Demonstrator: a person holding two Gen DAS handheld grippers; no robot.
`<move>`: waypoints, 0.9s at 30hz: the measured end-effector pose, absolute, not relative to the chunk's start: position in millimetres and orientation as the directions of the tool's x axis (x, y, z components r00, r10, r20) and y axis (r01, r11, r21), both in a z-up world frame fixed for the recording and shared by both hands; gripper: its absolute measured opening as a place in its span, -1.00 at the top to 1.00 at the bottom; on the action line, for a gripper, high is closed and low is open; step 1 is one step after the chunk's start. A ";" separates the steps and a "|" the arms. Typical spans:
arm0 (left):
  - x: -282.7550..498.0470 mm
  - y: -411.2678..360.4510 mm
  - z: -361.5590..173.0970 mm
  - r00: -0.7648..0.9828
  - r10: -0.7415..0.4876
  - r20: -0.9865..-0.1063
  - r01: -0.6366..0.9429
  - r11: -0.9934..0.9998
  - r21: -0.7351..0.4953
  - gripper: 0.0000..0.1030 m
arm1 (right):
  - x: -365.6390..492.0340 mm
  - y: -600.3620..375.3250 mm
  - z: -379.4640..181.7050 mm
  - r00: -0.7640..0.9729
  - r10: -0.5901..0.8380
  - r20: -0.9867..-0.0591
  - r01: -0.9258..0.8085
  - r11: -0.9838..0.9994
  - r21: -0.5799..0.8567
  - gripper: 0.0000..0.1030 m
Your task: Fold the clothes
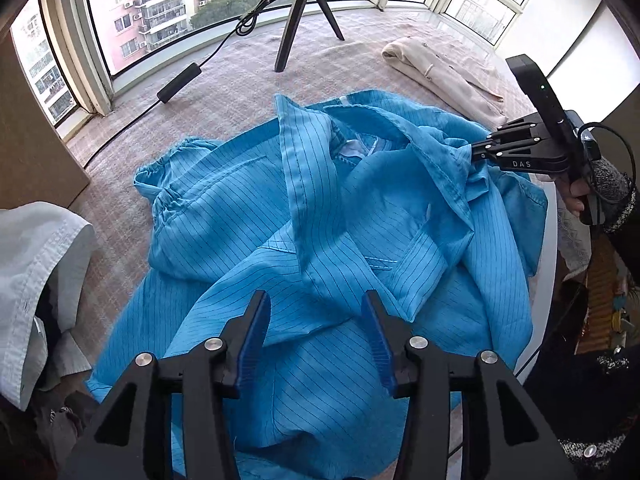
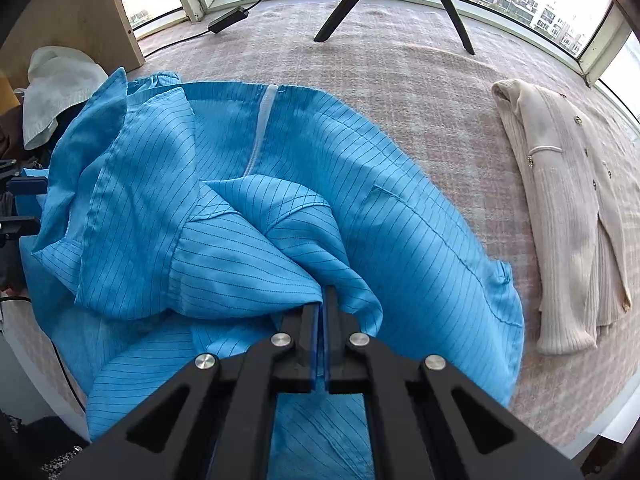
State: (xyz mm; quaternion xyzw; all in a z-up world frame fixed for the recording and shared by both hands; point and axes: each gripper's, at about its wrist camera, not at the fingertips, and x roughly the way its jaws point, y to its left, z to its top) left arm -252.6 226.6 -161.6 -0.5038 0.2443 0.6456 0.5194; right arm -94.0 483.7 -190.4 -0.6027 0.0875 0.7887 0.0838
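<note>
Lying crumpled across the middle of a pinkish woven surface (image 1: 380, 64), the blue pinstriped garment (image 1: 248, 208) has its collar and front panels bunched up in loose folds, with an elastic cuff (image 1: 160, 178) at its left side. At the far left edge of the left wrist view, a white garment (image 1: 36, 264) sits heaped, just beside the blue one. The left claw (image 1: 314, 334) hovers over the near part of the blue fabric with its jaws partly spread, nothing between its blue pads. Farther back stand a small black tripod (image 1: 296, 20) and a black cable (image 1: 180, 82) running along the window side. To the right of the tripod, a folded cream cardigan (image 2: 568, 208) lies well apart from the blue garment. At the right, the right claw (image 2: 323, 300) is closed on a bunched fold of the blue cloth, its jaws pressed tight together; the left wrist view shows the fabric pulled up toward its tip. A hand in a speckled dark sleeve (image 1: 612, 184) holds that claw's handle.
</note>
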 end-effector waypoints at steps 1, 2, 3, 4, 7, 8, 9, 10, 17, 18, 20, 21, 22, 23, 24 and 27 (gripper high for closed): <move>-253.8 223.8 -158.7 0.058 0.437 -0.898 -0.919 -0.329 -0.219 0.12 | -94.9 484.0 -191.6 -0.258 0.026 -0.966 -0.239 -0.970 0.038 0.98; -254.9 222.9 -157.7 0.067 0.439 -0.896 -0.921 -0.319 -0.225 0.12 | -95.6 484.2 -192.6 -0.257 0.024 -0.966 -0.239 -0.970 0.039 0.98; -255.9 223.7 -158.7 0.073 0.434 -0.898 -0.923 -0.312 -0.226 0.12 | -96.3 484.4 -193.7 -0.256 0.023 -0.966 -0.240 -0.970 0.040 0.98; -256.6 226.4 -162.5 0.075 0.420 -0.904 -0.925 -0.310 -0.220 0.12 | -97.3 484.0 -194.4 -0.255 0.022 -0.967 -0.240 -0.970 0.041 0.98; -254.2 239.3 -176.8 0.109 0.394 -0.913 -0.924 -0.298 -0.239 0.12 | -101.0 483.0 -195.2 -0.256 0.019 -0.967 -0.239 -0.970 0.044 0.98; -253.1 243.9 -181.8 0.122 0.387 -0.914 -0.923 -0.294 -0.248 0.14 | -101.8 482.8 -194.4 -0.258 0.019 -0.966 -0.239 -0.970 0.044 0.98; -250.8 248.6 -184.9 0.128 0.378 -0.917 -0.922 -0.296 -0.251 0.19 | -102.6 482.4 -193.1 -0.262 0.022 -0.965 -0.238 -0.970 0.043 0.98; -247.2 253.3 -185.5 0.125 0.368 -0.921 -0.920 -0.305 -0.247 0.50 | -103.4 481.8 -191.4 -0.268 0.026 -0.963 -0.237 -0.971 0.040 0.98; -253.4 246.2 -142.4 0.007 0.383 -0.924 -0.883 -0.432 -0.185 0.98 | -109.7 481.2 -184.6 -0.288 0.056 -0.956 -0.247 -0.969 0.018 0.98; -265.3 238.2 -131.8 -0.009 0.398 -0.918 -0.856 -0.477 -0.198 0.98 | -110.5 482.6 -186.5 -0.284 0.068 -0.956 -0.252 -0.968 0.006 0.98; -291.8 219.6 -117.5 -0.038 0.419 -0.907 -0.797 -0.560 -0.226 0.97 | -110.3 483.3 -193.0 -0.272 0.066 -0.960 -0.256 -0.967 0.006 0.98; -302.3 214.5 -116.3 -0.044 0.415 -0.909 -0.778 -0.585 -0.230 0.97 | -110.0 483.3 -196.6 -0.265 0.061 -0.962 -0.258 -0.966 0.010 0.98; -310.8 211.9 -118.0 -0.053 0.400 -0.915 -0.763 -0.607 -0.221 0.97 | -110.8 481.1 -200.2 -0.257 0.057 -0.965 -0.251 -0.968 0.010 0.98; -314.6 214.1 -124.6 -0.072 0.366 -0.928 -0.761 -0.622 -0.186 0.97 | -112.3 477.1 -203.9 -0.249 0.053 -0.967 -0.239 -0.971 0.008 0.98; -315.2 219.1 -133.8 -0.095 0.323 -0.942 -0.764 -0.630 -0.139 0.97 | -113.8 473.2 -207.5 -0.241 0.050 -0.969 -0.227 -0.974 0.006 0.98; -312.3 233.1 -157.0 -0.067 0.274 -0.960 -0.771 -0.624 -0.124 0.98 | -117.5 454.8 -204.8 -0.223 0.102 -0.969 -0.146 -0.987 -0.070 0.96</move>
